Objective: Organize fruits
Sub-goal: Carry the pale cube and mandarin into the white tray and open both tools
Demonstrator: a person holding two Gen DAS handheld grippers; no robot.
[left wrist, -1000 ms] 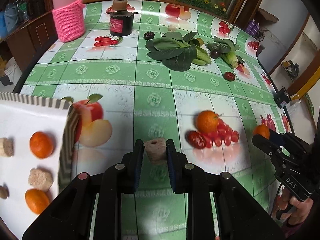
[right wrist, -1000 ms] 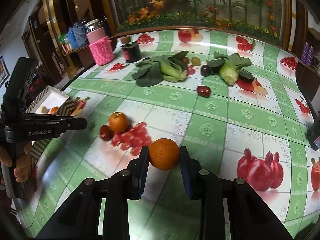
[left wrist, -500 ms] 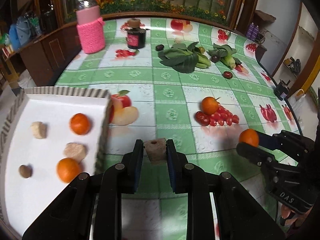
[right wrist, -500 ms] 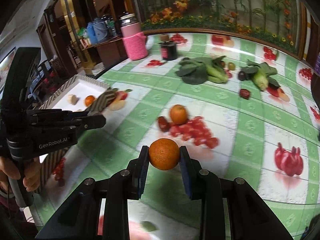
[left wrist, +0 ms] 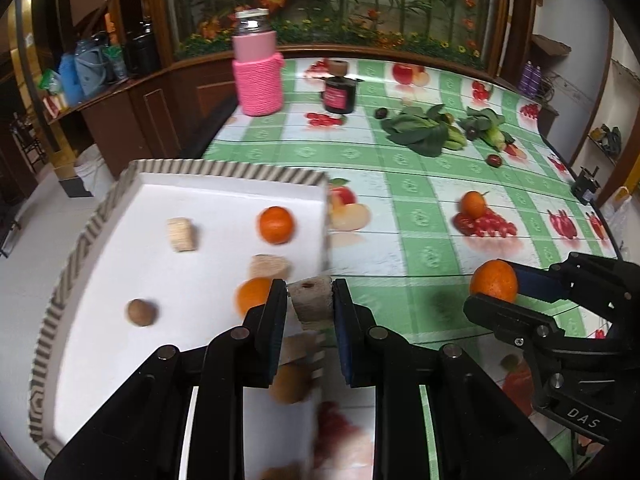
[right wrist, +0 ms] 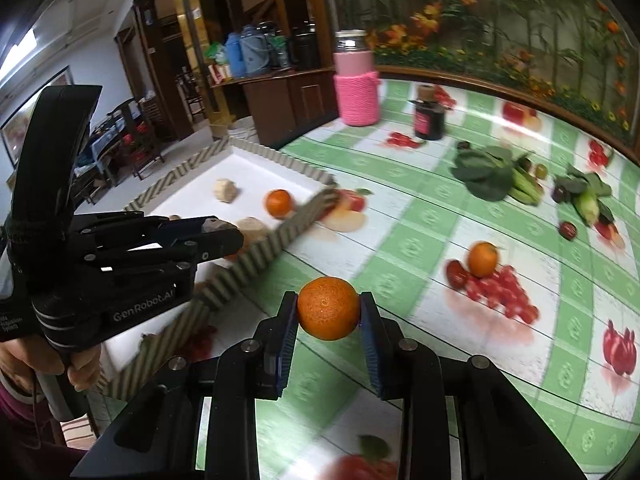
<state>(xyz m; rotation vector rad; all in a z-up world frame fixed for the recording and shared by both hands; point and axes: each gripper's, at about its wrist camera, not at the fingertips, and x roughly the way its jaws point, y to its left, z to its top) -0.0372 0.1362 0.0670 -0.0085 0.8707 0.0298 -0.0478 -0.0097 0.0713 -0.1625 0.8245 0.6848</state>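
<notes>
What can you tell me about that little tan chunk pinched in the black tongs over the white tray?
The small tan, rough, cork-like chunk is a stubby block with a dark hole in its top face. The left gripper holds it shut between its two blue-padded fingers, one pad on each side. It hangs in the air at the near right edge of the white tray with the striped rim, touching nothing else.

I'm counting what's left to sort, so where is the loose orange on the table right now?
In the left wrist view the loose orange sits right of the tray, on the tablecloth's printed red berries, with a dark red fruit beside it.
</notes>
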